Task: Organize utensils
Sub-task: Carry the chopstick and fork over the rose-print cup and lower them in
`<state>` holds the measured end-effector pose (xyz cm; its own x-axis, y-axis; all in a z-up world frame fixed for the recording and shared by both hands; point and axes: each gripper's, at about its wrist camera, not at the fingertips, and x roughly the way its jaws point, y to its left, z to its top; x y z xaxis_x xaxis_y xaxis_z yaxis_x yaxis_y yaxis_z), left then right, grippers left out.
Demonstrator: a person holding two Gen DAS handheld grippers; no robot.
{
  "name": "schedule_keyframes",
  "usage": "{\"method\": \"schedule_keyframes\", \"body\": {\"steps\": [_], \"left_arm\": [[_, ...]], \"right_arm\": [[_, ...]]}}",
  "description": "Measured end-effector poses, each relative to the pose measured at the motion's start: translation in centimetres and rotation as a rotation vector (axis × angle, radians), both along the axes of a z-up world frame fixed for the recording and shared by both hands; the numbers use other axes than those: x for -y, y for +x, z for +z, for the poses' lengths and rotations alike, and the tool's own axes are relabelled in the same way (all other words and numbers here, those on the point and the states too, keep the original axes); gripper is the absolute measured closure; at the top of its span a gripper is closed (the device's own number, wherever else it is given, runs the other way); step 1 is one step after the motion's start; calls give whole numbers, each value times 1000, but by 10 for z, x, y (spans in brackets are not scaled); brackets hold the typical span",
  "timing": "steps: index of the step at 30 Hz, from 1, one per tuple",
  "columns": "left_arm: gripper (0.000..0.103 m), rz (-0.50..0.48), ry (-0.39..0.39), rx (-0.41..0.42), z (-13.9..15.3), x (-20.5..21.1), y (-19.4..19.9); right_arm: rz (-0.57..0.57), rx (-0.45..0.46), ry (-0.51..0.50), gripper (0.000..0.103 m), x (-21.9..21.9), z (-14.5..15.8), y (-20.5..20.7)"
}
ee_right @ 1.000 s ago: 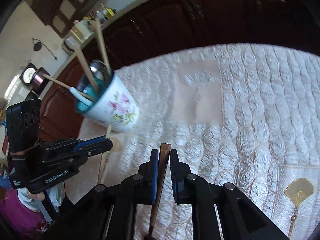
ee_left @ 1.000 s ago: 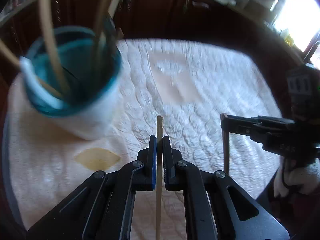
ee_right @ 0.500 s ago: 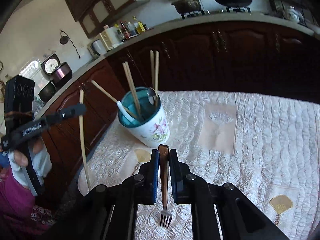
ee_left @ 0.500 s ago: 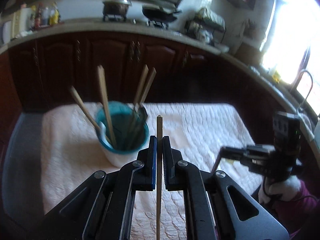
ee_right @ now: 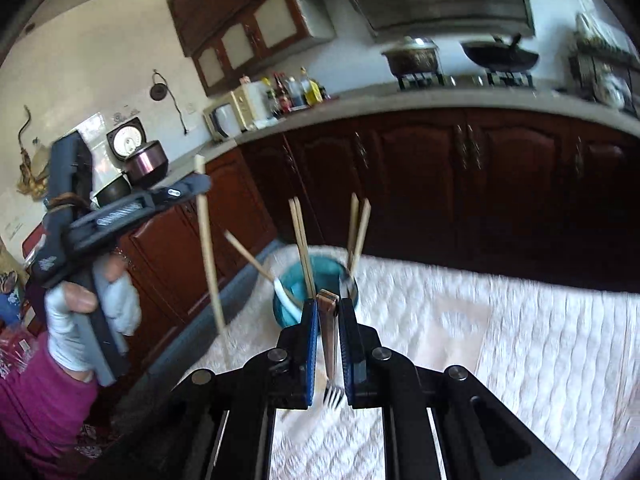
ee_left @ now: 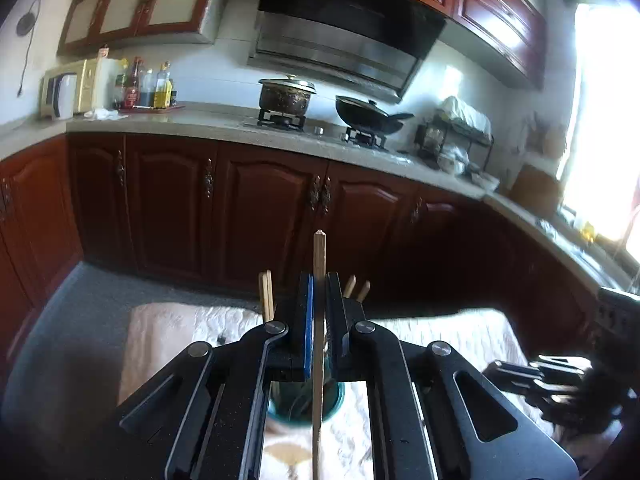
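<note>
My left gripper (ee_left: 319, 284) is shut on a wooden chopstick (ee_left: 319, 256) and holds it upright; it also shows in the right wrist view (ee_right: 208, 240), left of the cup. My right gripper (ee_right: 328, 308) is shut on a fork (ee_right: 330, 344), tines (ee_right: 332, 394) pointing down, handle end up. A teal-lined white cup (ee_right: 316, 276) stands on the quilted cloth just beyond the right gripper. It holds several chopsticks (ee_right: 302, 240) and a white spoon (ee_right: 286, 294). In the left wrist view the cup (ee_left: 332, 402) is mostly hidden under the left gripper.
The white quilted cloth (ee_right: 520, 340) covers the table. Dark wooden cabinets (ee_left: 260, 208) and a counter with a pot (ee_left: 286, 96) and a wok (ee_left: 368, 114) stand behind. The right gripper shows at the lower right of the left wrist view (ee_left: 492, 370).
Both grippers have risen and tilted up; the views now show the kitchen rather than the cloth. The left gripper with its chopstick has moved over the cup. The fork now hangs tines down.
</note>
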<state>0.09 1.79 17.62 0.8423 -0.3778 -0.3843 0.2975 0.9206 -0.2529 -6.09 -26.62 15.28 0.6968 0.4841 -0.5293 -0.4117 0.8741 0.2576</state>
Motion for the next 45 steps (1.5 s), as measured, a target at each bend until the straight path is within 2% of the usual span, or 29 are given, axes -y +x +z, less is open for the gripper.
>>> {"method": "schedule_keyframes", "body": {"steps": [2,5,8,11,15,23,32,35,45], "left_arm": [[99,27,-8,14,2,-1,11],[99,86,22,76,7,5,26],[99,117,18,87,1,8,46],[99,138,28,88,-9,12,61],[99,173,80,100,-28,19,76],[99,201,102,76,-57,18,86],[99,179,120,24,-78,18,80],[99,183,131,30,-81,18,76],[96,161,121,-28,-80,14,78]], "right_arm": [[12,24,-6,93,-5,15,9],[29,56,-21,93,-15,32,20],[42,81,-29,93,-26,44,32],[50,91,-32,93,-35,47,47],[54,87,-24,93,-46,44,67],[79,14,-39,93,-67,9,98],[65,-89,-35,93,-62,-35,111],[57,-116,-18,93,-58,-48,114],[-10,-218,40,93,-38,-68,125]]}}
